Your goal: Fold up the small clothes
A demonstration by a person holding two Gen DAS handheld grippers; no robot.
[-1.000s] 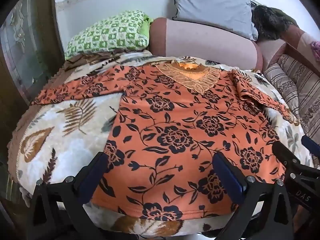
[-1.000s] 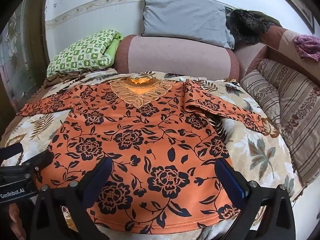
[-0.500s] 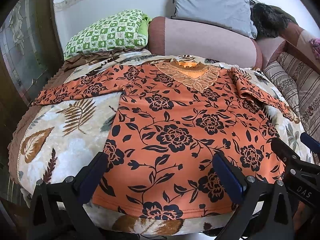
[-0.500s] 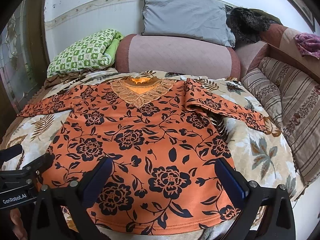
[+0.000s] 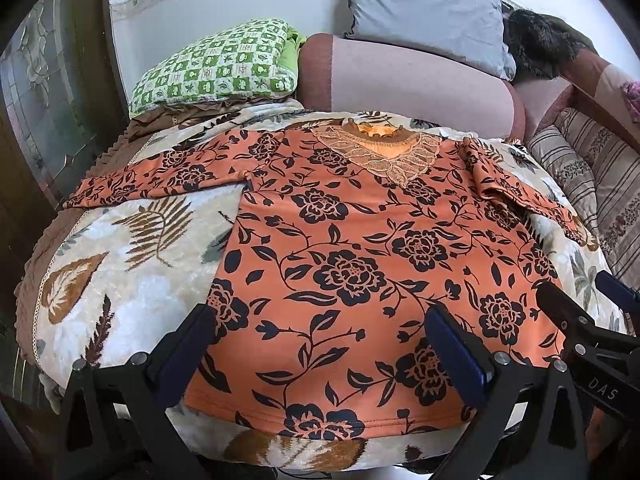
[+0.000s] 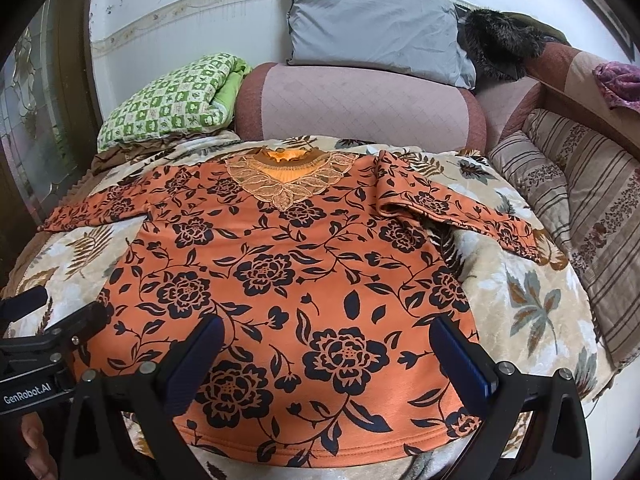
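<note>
Both grippers spread wide above the hem of the flat orange top; the view differs only slightly from a second ago.

We hold the left gripper (image 5: 320,354) and the right gripper (image 6: 326,360) with jaws fully apart and nothing between them, each poised over the near hem of the orange floral top (image 5: 360,264). Compared with the earlier frames, the top has not moved; in the left view the scene sits slightly lower. The top lies face up and spread flat on the leaf-patterned blanket (image 5: 132,280), one sleeve stretched left, the other bent over near the striped cushion (image 6: 580,208). We see no containers. Behind stand a green checked pillow (image 5: 216,68) and a grey pillow (image 6: 372,28).
</note>
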